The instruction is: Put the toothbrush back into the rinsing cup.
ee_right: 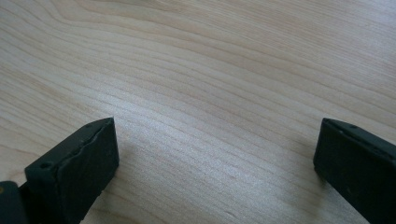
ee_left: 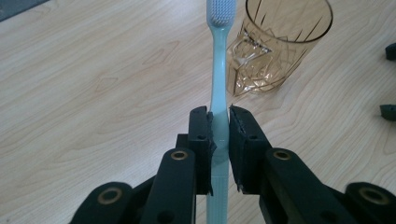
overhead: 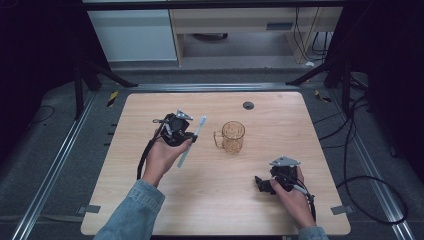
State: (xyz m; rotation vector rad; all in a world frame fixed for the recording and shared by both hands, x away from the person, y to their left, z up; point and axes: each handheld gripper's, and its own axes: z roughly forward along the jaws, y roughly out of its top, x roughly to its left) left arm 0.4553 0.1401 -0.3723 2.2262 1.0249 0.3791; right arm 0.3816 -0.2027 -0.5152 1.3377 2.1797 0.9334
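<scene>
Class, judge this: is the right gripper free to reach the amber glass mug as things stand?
Probably yes: the right gripper is open and holds nothing, and bare wooden table lies between it and the amber glass mug.

Denim sleeves (overhead: 135, 210), black grippers, seemingly brass-ringed screws (ee_left: 179, 155).

We see bare worktop (overhead: 150, 200) between and in front of our two hands. The one thing standing in the middle is the amber glass mug (overhead: 232, 136), just beside the toothbrush (overhead: 191, 142) clamped in our left gripper (overhead: 186, 137). Our right gripper (overhead: 261, 184), jaws wide apart, has bare wood ahead of it.
</scene>
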